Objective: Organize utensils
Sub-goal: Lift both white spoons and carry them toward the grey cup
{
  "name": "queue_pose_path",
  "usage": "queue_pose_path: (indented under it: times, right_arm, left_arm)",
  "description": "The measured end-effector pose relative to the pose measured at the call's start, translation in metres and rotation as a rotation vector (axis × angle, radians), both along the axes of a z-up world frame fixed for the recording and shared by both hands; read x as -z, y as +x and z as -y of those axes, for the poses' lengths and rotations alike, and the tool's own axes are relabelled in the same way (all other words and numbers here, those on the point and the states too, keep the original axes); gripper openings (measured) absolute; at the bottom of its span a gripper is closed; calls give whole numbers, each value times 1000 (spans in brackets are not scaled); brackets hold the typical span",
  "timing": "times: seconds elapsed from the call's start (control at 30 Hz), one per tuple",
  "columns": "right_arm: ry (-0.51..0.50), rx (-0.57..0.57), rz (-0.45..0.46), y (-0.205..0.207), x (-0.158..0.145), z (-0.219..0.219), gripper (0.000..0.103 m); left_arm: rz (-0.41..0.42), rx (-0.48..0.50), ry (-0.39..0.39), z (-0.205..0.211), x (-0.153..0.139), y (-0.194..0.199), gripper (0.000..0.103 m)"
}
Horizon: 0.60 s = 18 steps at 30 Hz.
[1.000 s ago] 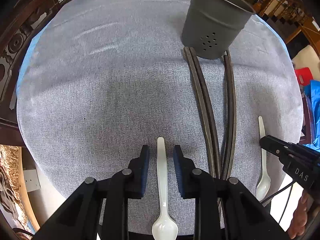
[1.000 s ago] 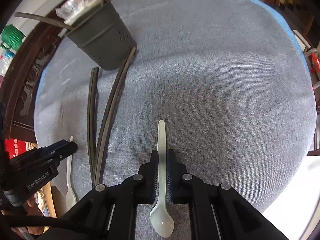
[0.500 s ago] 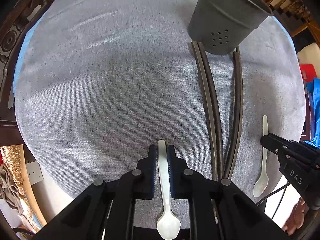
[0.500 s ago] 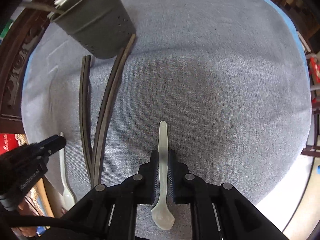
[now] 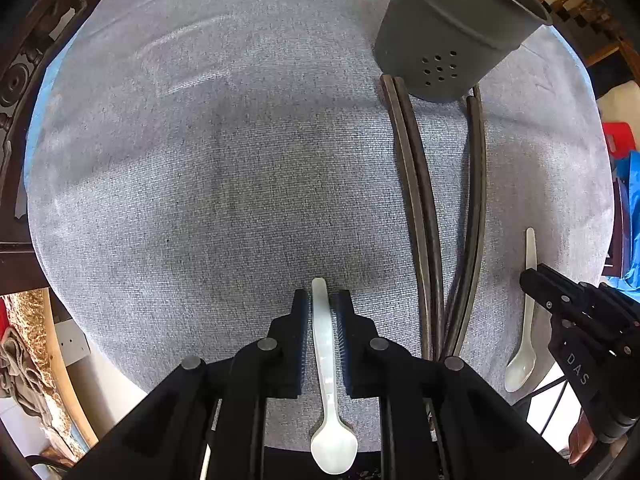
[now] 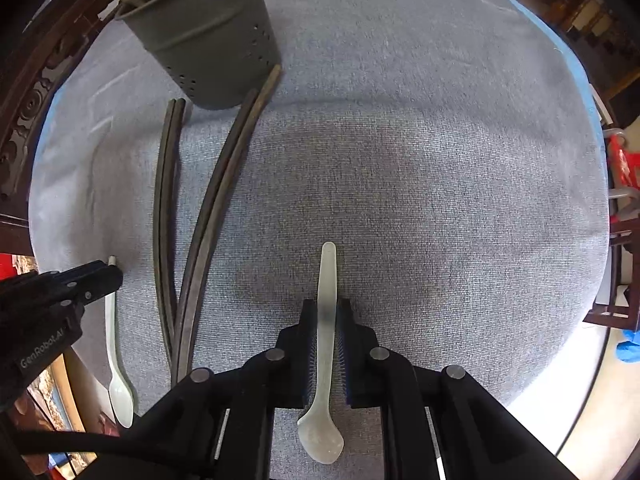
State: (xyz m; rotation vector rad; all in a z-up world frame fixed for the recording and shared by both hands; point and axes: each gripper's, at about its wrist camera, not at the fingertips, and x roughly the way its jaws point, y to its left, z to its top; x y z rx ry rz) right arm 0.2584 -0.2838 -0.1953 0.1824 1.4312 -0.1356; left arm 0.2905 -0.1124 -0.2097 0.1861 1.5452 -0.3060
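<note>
While both grippers sit low over the grey cloth (image 5: 224, 184) that covers the round counter, each one has its jaws clenched on a white plastic spoon. The left gripper (image 5: 322, 312) grips its spoon (image 5: 325, 364) by the handle, with the handle tip poking out ahead of the fingers and the bowl pointing back toward the camera. The right gripper (image 6: 327, 318) holds the other spoon (image 6: 325, 344) the same way, handle forward and bowl at the rear; in the left wrist view this spoon (image 5: 524, 332) shows at the right edge under the black body of the right gripper (image 5: 576, 312).

A dark grey bucket-shaped holder (image 5: 448, 36) with small holes near its base stands at the far side of the cloth. Two pairs of dark chopsticks (image 5: 420, 208) lie between the two spoons, their far ends touching or just beside the holder's base and their near ends converging. In the right wrist view the holder (image 6: 208, 40) stands upper left, with the chopsticks (image 6: 208, 220) running down from it.
</note>
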Motion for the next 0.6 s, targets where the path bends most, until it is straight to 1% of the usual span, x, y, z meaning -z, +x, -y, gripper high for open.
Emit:
queue_pose_path:
  times: [0.13, 0.23, 0.27, 0.33, 0.4, 0.6]
  right_arm:
    - [-23, -11, 12, -4, -2, -5, 13]
    - [-55, -26, 22, -6, -2, -13, 12]
    - [-57, -25, 28, -8, -3, -14, 12]
    - [-52, -19, 38, -12, -3, -10, 11]
    - [-42, -8, 57, -16, -4, -9, 11]
    - [24, 46, 135, -34, -4, 2, 10]
  left_arm:
    - [2, -3, 5, 3, 2, -2, 13]
    - [17, 7, 15, 7, 4, -4, 13]
    - [25, 13, 17, 9, 5, -10, 13]
    - [47, 27, 23, 12, 5, -16, 13]
    - [78, 43, 22, 11, 1, -23, 9]
    - [109, 16, -37, 2, -2, -29, 9]
